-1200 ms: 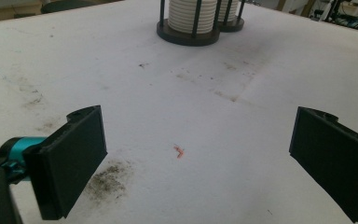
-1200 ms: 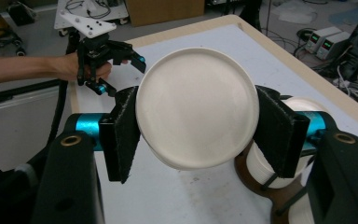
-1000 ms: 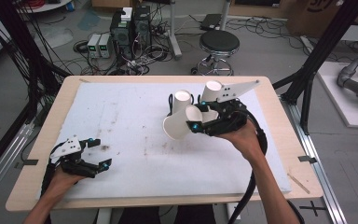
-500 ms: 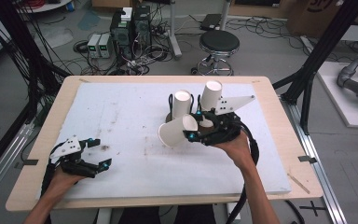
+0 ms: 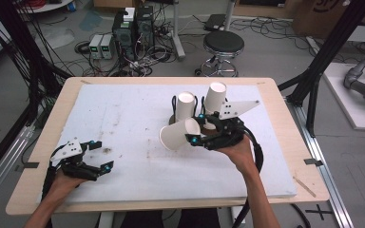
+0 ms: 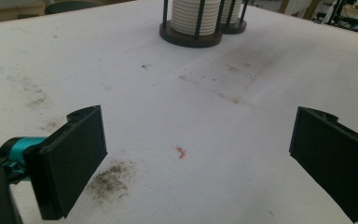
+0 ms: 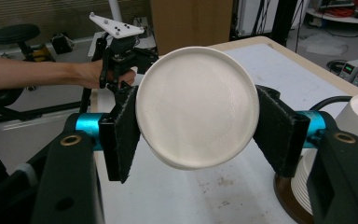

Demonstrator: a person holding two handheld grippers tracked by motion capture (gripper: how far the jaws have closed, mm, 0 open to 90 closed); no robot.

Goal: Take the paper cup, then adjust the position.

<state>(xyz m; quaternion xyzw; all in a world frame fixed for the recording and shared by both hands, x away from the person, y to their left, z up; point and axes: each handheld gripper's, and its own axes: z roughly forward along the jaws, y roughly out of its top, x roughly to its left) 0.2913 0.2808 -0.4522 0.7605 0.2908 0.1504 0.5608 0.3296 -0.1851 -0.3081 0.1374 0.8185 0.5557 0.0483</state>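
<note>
A person sits at a pale wooden surface (image 5: 285, 142) covered by a white mat (image 5: 123, 118), holding a two-jaw gripper in each hand. In the high view, the right gripper (image 5: 195, 137) sits right of the mat's centre with its jaws pointing toward the person's left, and it is clamped on a white paper cup (image 5: 179, 134). The cup lies on its side between the jaws, its open mouth facing left and away from the hand, its closed base toward the gripper's body. In the right gripper view, the round white base of the cup (image 7: 196, 114) sits squarely between the two black jaws, which press on its sides from left and right. Just behind the gripper on the mat stand two dark round holders with thin upright posts, each carrying a stack of white cups: one stack (image 5: 186, 105) just beyond the held cup, the other stack (image 5: 215, 97) to its right and tilted a little. The left gripper (image 5: 105, 155) rests low near the front left corner of the mat, well apart from the cup and the stacks. In the left gripper view its jaws stand wide apart over bare, smudged mat with nothing between them, and the holders (image 6: 191, 36) show at the far edge of the scene.
</note>
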